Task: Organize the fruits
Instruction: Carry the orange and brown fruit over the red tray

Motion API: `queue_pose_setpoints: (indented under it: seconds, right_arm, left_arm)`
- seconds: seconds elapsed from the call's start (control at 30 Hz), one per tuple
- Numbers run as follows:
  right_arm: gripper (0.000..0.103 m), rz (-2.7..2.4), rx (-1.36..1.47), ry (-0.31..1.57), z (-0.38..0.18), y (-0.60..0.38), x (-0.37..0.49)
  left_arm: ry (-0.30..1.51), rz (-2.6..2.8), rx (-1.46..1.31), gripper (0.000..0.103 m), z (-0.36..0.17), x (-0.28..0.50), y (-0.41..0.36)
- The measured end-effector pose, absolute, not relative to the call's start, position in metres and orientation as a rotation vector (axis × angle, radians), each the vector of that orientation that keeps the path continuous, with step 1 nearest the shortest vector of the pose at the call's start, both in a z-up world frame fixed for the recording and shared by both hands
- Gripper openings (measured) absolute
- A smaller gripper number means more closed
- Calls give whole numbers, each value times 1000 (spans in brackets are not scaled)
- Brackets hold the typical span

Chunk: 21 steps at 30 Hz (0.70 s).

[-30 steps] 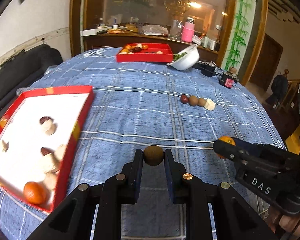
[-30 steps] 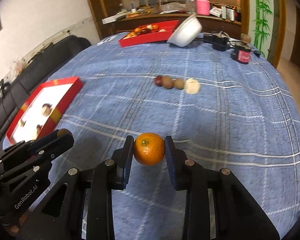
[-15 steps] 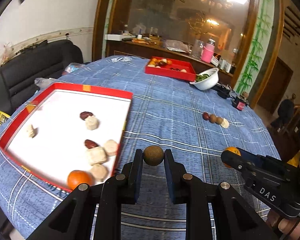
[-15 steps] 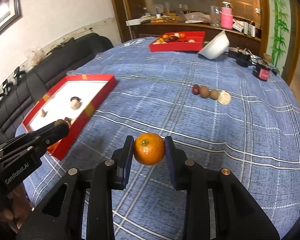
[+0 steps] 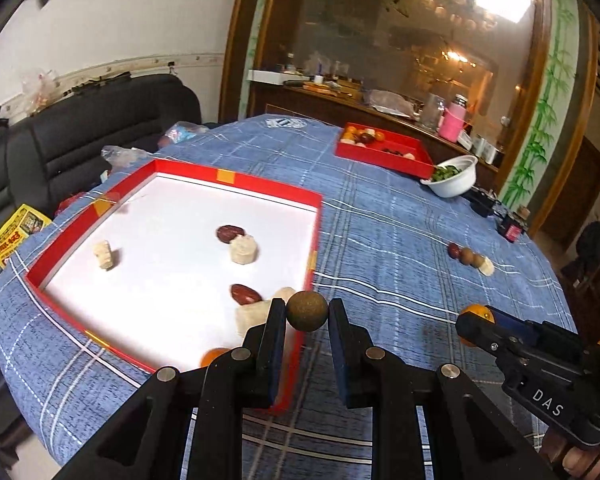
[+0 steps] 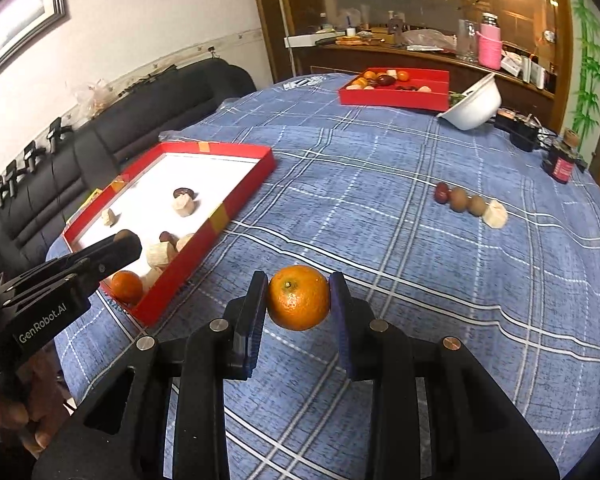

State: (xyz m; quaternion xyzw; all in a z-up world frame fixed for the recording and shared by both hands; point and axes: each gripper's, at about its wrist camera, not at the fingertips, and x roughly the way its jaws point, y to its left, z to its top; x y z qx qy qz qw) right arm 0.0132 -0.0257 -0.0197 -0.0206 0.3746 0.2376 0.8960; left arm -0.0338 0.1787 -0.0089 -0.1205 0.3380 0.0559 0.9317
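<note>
Both grippers [image 5: 307, 312] [image 6: 299, 303] tilted downward, loaded.

- The left gripper [image 5: 307, 314] points forward and downward, its jaws clamped on a small brown ball.
- The right gripper [image 6: 299, 304] tilts down alike, its jaws pressed on an orange.
- From the right wrist view, a hand [image 6: 8, 412] grips the left tool at eight o'clock.

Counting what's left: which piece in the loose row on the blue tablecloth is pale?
The cream chunk at the row's right end; the other three are one dark red and two brown round fruits.
</note>
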Motion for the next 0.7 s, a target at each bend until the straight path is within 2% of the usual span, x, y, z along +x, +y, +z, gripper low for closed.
queue_pose_setpoints:
  seconds: [0.7]
  right_arm:
    - [30,592,-123,781,-17,41,26]
  left_arm:
    - [719,278,-289,20,-19,-30,237]
